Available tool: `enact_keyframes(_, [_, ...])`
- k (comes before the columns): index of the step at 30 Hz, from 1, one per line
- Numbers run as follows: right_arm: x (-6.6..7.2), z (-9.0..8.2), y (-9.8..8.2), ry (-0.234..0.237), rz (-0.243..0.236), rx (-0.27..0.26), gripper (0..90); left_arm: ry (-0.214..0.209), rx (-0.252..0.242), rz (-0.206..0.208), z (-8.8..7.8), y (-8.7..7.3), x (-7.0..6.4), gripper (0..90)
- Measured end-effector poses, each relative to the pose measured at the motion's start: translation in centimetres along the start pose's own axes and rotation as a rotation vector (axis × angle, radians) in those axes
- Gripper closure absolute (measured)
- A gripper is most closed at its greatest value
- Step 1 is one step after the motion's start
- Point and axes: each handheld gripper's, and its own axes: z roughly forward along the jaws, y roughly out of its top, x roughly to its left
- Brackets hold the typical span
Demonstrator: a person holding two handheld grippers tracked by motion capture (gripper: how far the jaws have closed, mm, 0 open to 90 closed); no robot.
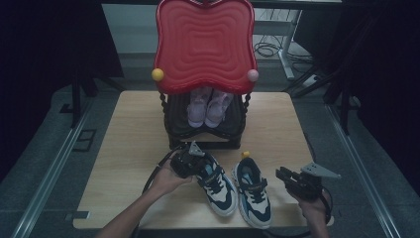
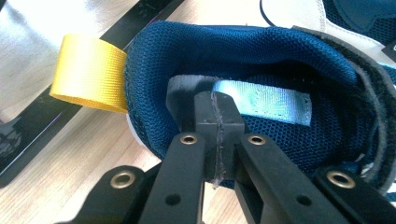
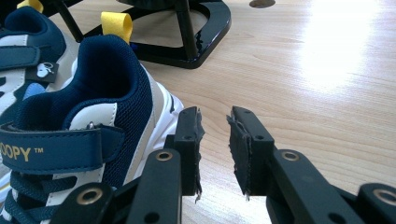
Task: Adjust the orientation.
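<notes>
Pinching the left navy sneaker's point(image 1: 216, 182) heel collar, the left gripper point(image 1: 190, 159) is clenching on it; the right gripper point(image 1: 283, 174) is sitting released, just right of the right sneaker point(image 1: 252, 193).

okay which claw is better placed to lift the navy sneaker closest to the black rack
Left. The left claw is already shut on that sneaker's heel collar. The right claw sits open beside the other sneaker, holding nothing.

High view sits above the near edge, looking forward and down over the whole table point(image 1: 124, 148). Both gripper views ride super close and low, and all three catch the navy sneakers point(image 1: 252, 191).
</notes>
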Motion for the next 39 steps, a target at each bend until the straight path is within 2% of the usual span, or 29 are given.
enact_keyframes(3, [0.0, 0.0, 0.0, 0.0, 0.001, -0.002, 72.5, 0.004, 0.014, 0.015, 0.4, 0.6, -0.1, 90.0])
enact_keyframes(6, [-0.2, -0.2, 0.0, -0.002, 0.006, -0.004, 72.5, 0.015, 0.052, 0.04, 0.9, 1.2, -0.2, 90.0])
enact_keyframes(11, [-0.3, -0.3, 0.0, -0.003, 0.004, -0.009, 72.5, 0.036, 0.112, 0.041, 1.8, 1.9, 0.0, 90.0])
enact_keyframes(13, [-0.3, -0.4, 0.0, -0.004, 0.006, -0.01, 72.5, 0.041, 0.119, 0.043, 1.8, 1.8, -0.1, 90.0])
enact_keyframes(17, [-0.5, -0.5, 0.0, -0.005, 0.012, -0.013, 72.5, 0.042, 0.127, 0.045, 1.2, 1.4, -0.3, 90.0])
enact_keyframes(22, [-0.4, -0.4, 0.0, -0.003, 0.008, -0.01, 72.5, 0.041, 0.116, 0.024, 0.5, 0.8, -0.3, 90.0])
enact_keyframes(30, [-0.4, -0.2, 0.0, -0.002, 0.007, -0.007, 72.5, 0.05, 0.12, 0.012, -0.2, 0.0, -0.1, 90.0])
enact_keyframes(35, [-0.4, 0.0, -0.1, -0.002, 0.01, -0.002, 72.5, 0.05, 0.116, 0.012, 0.0, 0.3, -0.1, 90.0])
enact_keyframes(38, [-0.4, -0.1, -0.1, -0.005, 0.007, -0.004, 72.6, 0.046, 0.114, 0.025, 0.1, 0.5, -0.1, 90.0])
enact_keyframes(39, [-0.4, -0.2, 0.0, -0.004, 0.006, -0.007, 72.5, 0.044, 0.113, 0.015, 0.1, 0.5, -0.2, 90.0])
